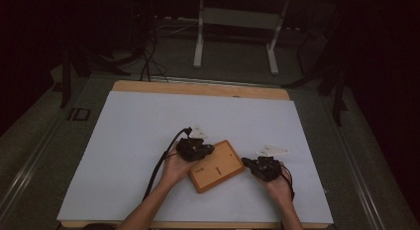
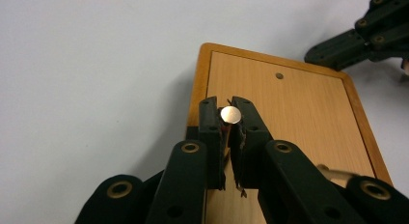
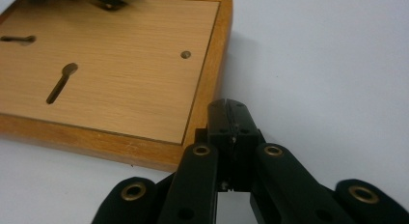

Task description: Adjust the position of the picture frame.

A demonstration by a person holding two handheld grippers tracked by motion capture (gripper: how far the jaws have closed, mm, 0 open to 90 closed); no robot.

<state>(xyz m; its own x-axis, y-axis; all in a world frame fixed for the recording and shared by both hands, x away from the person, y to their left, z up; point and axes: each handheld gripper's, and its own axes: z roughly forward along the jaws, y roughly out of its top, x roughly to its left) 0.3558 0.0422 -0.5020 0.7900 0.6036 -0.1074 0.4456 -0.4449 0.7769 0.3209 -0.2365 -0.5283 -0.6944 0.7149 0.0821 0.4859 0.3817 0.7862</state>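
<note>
A flat wooden board (image 1: 216, 165) with a raised rim lies askew on the white sheet (image 1: 138, 136), near the front. Its panel (image 3: 120, 74) has two keyhole slots (image 3: 60, 83) and a small round screw (image 3: 185, 54). My left gripper (image 1: 210, 149) reaches over the board's left end. In the left gripper view its jaws (image 2: 229, 105) are shut on a small silver pin (image 2: 230, 115) with a round end, above the panel (image 2: 289, 103). My right gripper (image 1: 246, 163) sits at the board's right edge. Its jaws (image 3: 229, 108) are shut and empty, just off the rim.
The sheet covers a wooden table whose bare edge (image 1: 198, 87) shows at the back. A pale metal piece (image 2: 335, 173) lies on the board near my left gripper. Beyond the table stand a white frame (image 1: 237, 22) and floor cables (image 1: 148, 61).
</note>
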